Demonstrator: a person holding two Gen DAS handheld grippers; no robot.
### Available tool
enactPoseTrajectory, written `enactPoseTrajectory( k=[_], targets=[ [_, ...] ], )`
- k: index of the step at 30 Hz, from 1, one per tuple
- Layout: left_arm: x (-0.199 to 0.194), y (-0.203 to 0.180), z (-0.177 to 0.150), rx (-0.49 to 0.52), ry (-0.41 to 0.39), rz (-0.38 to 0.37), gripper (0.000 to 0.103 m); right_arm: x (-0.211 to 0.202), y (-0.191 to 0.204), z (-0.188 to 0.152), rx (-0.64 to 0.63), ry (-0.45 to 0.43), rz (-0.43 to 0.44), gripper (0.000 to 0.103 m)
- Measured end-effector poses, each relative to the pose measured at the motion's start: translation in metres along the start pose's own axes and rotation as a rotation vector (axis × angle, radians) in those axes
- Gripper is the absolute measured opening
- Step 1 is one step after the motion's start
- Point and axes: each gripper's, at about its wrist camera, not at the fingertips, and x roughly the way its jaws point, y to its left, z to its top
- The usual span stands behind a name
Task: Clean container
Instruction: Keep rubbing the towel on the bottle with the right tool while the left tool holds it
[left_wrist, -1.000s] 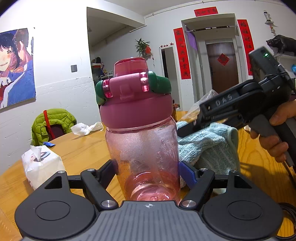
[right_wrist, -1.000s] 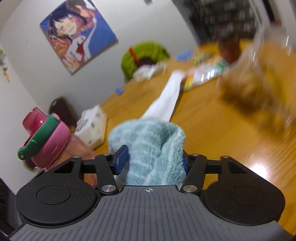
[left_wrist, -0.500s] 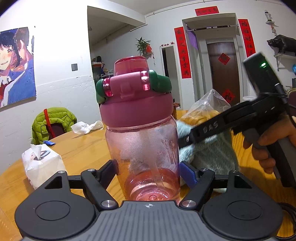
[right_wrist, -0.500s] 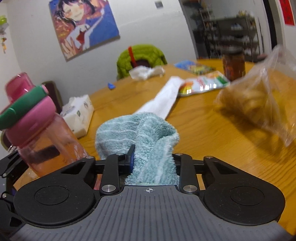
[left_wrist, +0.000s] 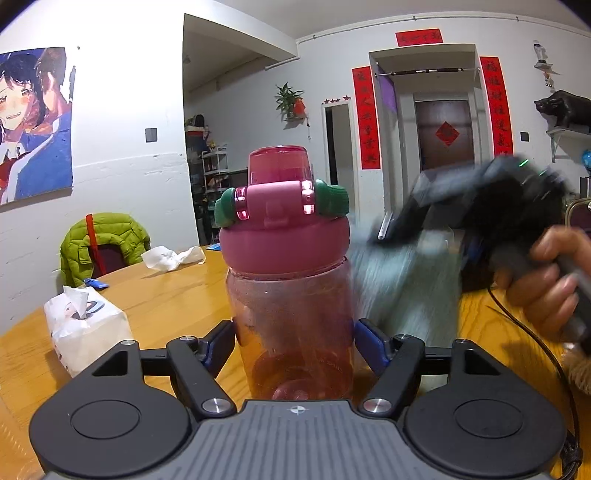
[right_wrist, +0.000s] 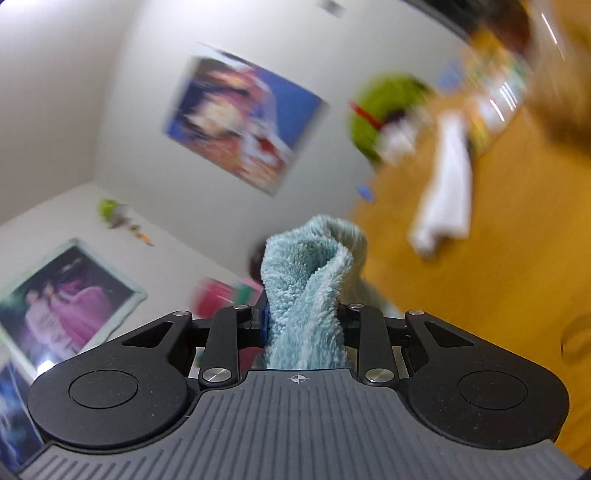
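A clear pink water bottle (left_wrist: 291, 314) with a pink lid and green handle stands upright on the wooden table. My left gripper (left_wrist: 295, 341) is shut on its lower body. My right gripper (right_wrist: 303, 317) is shut on a light blue fluffy towel (right_wrist: 308, 284). In the left wrist view the right gripper (left_wrist: 480, 206) is blurred, raised to the right of the bottle's lid, and the towel (left_wrist: 402, 291) hangs below it beside the bottle. In the right wrist view the bottle's lid (right_wrist: 218, 295) shows as a blur behind the left finger.
A tissue pack (left_wrist: 85, 328) lies on the table (left_wrist: 166, 295) at the left. A crumpled white paper (left_wrist: 170, 256) lies further back. A green jacket (left_wrist: 103, 236) hangs on a chair. A white cloth (right_wrist: 447, 192) lies on the table.
My right gripper has swung up and rolled fast with the towel, so its view is tilted and blurred. The towel has moved along the bottle's right side. The left gripper and bottle stay put.
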Motion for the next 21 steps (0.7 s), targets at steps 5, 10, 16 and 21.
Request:
enactPoseTrajectory(
  k=[5, 10, 16, 21],
  targets=[
    [0.004, 0.004, -0.002, 0.01, -0.025, -0.016, 0.069, 0.029, -0.017, -0.009, -0.003, 0.106, -0.231, 0.028],
    [0.009, 0.002, -0.004, 0.023, -0.033, -0.015, 0.076, 0.019, 0.0, -0.011, -0.114, 0.033, -0.27, 0.028],
    [0.002, -0.005, 0.0, 0.021, 0.044, 0.095, 0.088, 0.01, 0.006, -0.008, -0.134, -0.02, -0.246, 0.028],
    [-0.008, -0.014, 0.005, 0.049, 0.072, 0.041, 0.07, 0.007, 0.011, -0.007, -0.157, -0.074, -0.239, 0.028]
  ],
)
